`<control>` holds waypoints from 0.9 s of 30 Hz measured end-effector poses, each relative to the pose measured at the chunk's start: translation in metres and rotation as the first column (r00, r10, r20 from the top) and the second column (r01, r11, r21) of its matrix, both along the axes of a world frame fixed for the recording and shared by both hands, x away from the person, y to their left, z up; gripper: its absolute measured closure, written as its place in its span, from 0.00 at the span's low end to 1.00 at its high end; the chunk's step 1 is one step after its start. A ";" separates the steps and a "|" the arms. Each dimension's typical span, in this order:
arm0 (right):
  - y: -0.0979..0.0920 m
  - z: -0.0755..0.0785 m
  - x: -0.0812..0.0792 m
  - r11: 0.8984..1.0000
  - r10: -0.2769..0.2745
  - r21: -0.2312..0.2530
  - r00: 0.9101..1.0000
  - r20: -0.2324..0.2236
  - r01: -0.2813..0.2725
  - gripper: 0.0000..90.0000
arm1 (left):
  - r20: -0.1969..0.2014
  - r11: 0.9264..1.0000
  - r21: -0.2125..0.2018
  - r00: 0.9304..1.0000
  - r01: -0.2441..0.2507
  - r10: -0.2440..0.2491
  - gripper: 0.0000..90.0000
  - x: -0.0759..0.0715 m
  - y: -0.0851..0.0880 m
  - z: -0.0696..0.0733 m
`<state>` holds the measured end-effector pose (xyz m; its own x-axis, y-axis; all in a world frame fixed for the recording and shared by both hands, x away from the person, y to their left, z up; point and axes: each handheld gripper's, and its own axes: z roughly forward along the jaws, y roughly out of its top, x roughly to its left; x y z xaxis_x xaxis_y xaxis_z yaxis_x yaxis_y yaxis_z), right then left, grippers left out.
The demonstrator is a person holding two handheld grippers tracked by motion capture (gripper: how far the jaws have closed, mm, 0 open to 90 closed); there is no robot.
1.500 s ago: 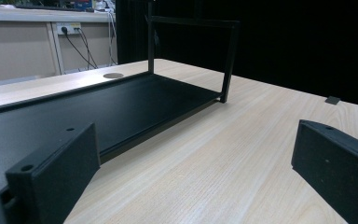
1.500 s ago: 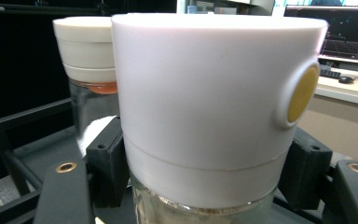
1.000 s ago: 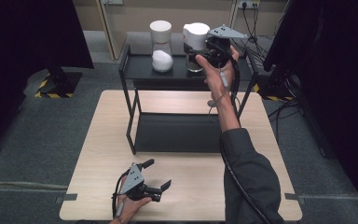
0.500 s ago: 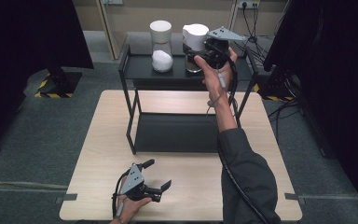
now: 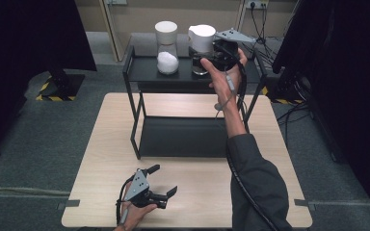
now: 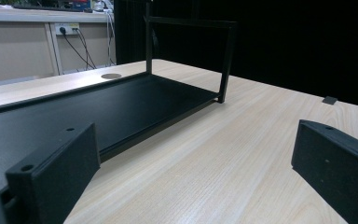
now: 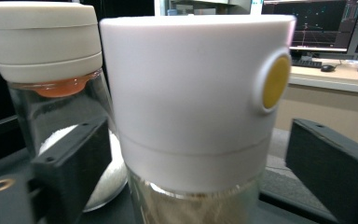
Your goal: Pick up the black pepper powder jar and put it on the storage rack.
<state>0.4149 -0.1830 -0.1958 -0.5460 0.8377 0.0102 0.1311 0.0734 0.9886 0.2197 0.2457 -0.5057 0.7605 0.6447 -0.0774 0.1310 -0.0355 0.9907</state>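
black shelf top, right gripper jaws just spread around white-capped jar; left gripper released over table

white-lid glass jar upright on top shelf.

Right gripper jaws hidden behind hand in high view. Near jar base cut off at bottom edge (contents blurred). Far jar partly hidden behind it.
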 end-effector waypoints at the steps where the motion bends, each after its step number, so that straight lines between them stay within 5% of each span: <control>1: -0.002 0.000 -0.001 1.000 0.001 0.006 1.000 0.000 -0.001 0.03 | 0.000 1.000 0.000 1.000 -0.001 0.001 0.00 0.000 0.000 0.000; 16: -0.033 -0.011 -0.039 0.996 0.070 0.044 0.996 0.058 -0.072 0.01 | 0.000 1.000 0.000 1.000 -0.004 0.004 0.00 0.000 0.000 0.000; 27: -0.068 -0.045 -0.082 0.986 0.141 0.075 0.986 0.089 -0.148 0.01 | -0.001 1.000 0.001 1.000 -0.006 0.006 0.00 0.000 -0.001 -0.001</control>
<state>0.3332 -0.2513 -0.2411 -0.6632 0.7480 0.0242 0.0423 0.0052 0.9991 0.2200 0.2450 -0.5066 0.7563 0.6497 -0.0774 0.1325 -0.0362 0.9905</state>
